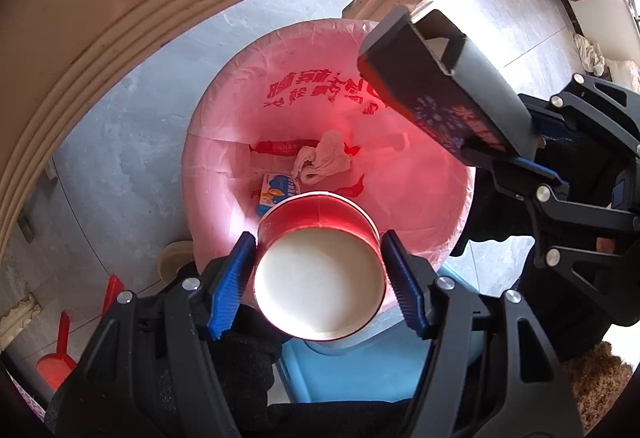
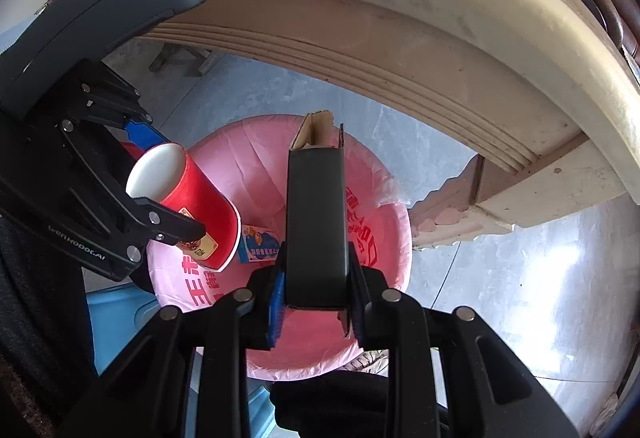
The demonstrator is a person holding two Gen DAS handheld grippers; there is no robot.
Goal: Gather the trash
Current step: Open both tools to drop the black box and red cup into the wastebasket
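Pink plastic lines the trash bin (image 1: 224, 141), which already holds a crumpled tissue (image 1: 324, 157) and a small carton (image 1: 276, 193). Both tongs point steeply down over it: the left tongs (image 1: 320, 274) clasp a red paper cup (image 1: 320, 270), and the right tongs (image 2: 316, 298) clamp a dark cardboard box (image 2: 316, 222). Neither item is dropped yet.

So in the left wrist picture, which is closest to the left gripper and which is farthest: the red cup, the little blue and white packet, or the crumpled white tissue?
1. Red paper cup: between the left gripper's blue pads, held over the bin.
2. Blue and white packet: down in the pink-lined bin, just beyond the cup's far rim.
3. Crumpled white tissue: deeper in the bin, past the packet.
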